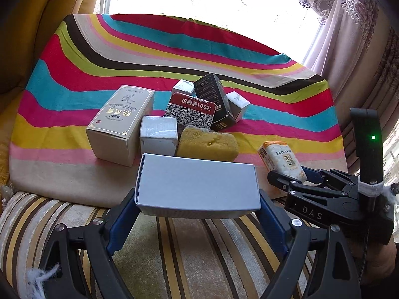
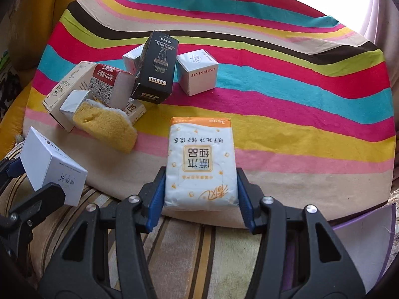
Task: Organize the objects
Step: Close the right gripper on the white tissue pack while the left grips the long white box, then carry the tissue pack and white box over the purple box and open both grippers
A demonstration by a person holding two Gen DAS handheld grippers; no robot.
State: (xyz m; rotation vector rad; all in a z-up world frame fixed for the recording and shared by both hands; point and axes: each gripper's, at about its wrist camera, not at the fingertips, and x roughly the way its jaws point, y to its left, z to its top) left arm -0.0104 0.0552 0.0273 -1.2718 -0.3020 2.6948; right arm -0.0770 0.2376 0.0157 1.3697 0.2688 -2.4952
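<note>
Tissue pack (image 2: 202, 164) lies lengthwise toward twelve o'clock, clenched in my right tool (image 2: 200, 199); my left tool (image 1: 197, 214) grips the white box (image 1: 197, 184).

The left gripper (image 1: 198, 208) clamps a white box (image 1: 197, 184) between its blue pads, at the near edge of the striped cloth (image 1: 74, 57). Beyond it, toward the cloth's centre, boxes cluster with a yellow sponge (image 1: 208, 144). At the near right corner, the right gripper (image 1: 286, 178) grips a tissue pack (image 1: 281, 160).
</note>
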